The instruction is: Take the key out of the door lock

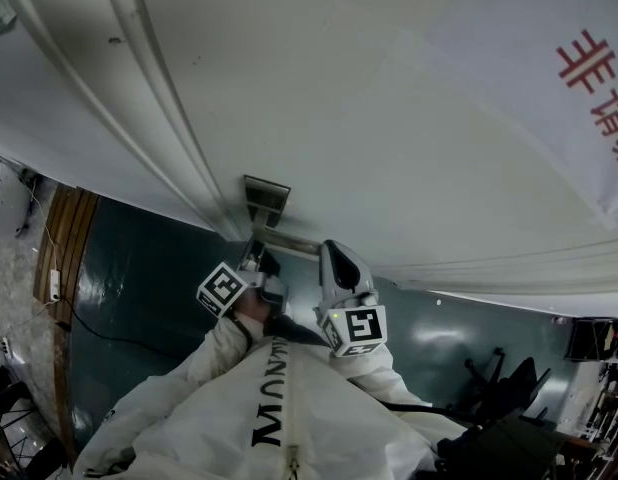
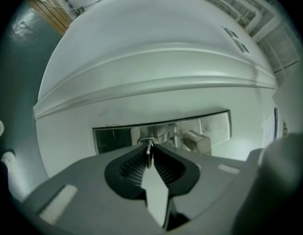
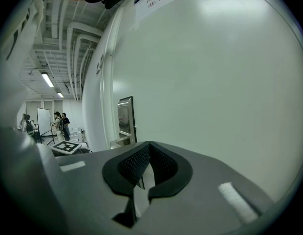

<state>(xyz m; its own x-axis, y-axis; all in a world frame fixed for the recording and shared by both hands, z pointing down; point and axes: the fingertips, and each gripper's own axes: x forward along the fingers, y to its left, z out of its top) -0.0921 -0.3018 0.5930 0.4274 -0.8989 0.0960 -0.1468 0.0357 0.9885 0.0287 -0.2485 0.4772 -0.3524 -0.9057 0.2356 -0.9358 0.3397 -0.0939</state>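
Currently my left gripper (image 2: pixel 149 150) has its ribbed black pads (image 2: pixel 166 167) clamped on the one thin metal key (image 2: pixel 148 142). The key sits in the single shiny rectangular lock plate (image 2: pixel 112 137) on the smooth white door (image 2: pixel 141 62). My right gripper (image 3: pixel 148 146) is closed and holds nothing.

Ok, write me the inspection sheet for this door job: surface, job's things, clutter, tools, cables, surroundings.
Surface: white door with red lettering near one edge.
Job's things: key at the metal lock plate, apparently still in the lock, beside the handle stub.
Clutter: nothing seen.
Grippers: left tool shut on the key; right tool shut with nothing between its jaws, held beside the door and clear of the lock.
Cables: dark cable lying on the floor, near a power strip.
Surroundings: dark green floor; people standing far off, seen in the right gripper view.
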